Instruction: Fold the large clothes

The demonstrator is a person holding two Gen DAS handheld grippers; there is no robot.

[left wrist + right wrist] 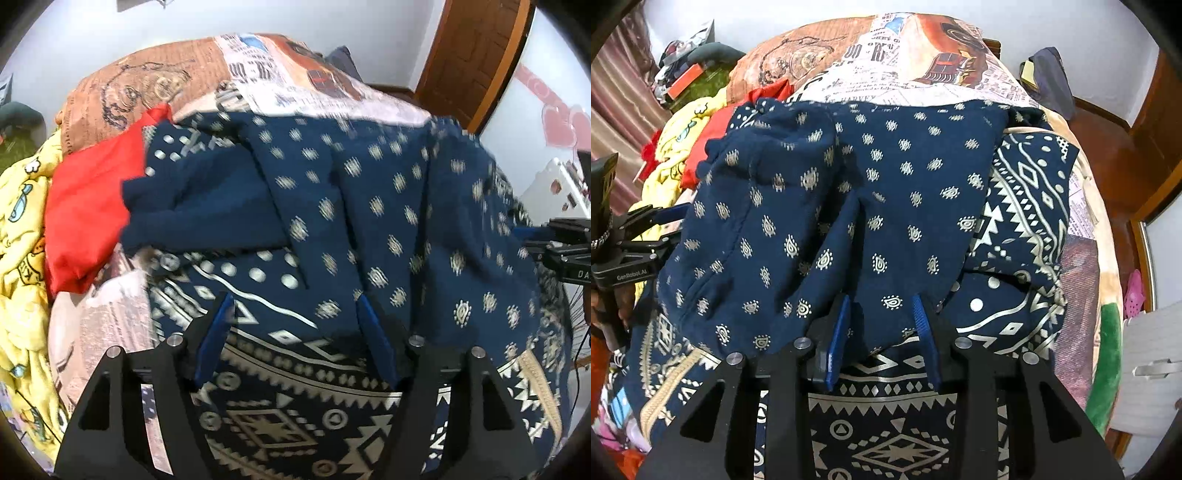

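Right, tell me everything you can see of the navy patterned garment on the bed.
The navy patterned garment is soft woven-looking cloth, dark blue with small pale teardrop motifs on its upper part and broad pale geometric bands along its border. It lies spread and rumpled on the bed over a newspaper-print bedcover, one layer folded over another, with creases down the middle. A red cloth touches its left edge. Both grippers hang over its near edge, jaws apart and not pressing on it.
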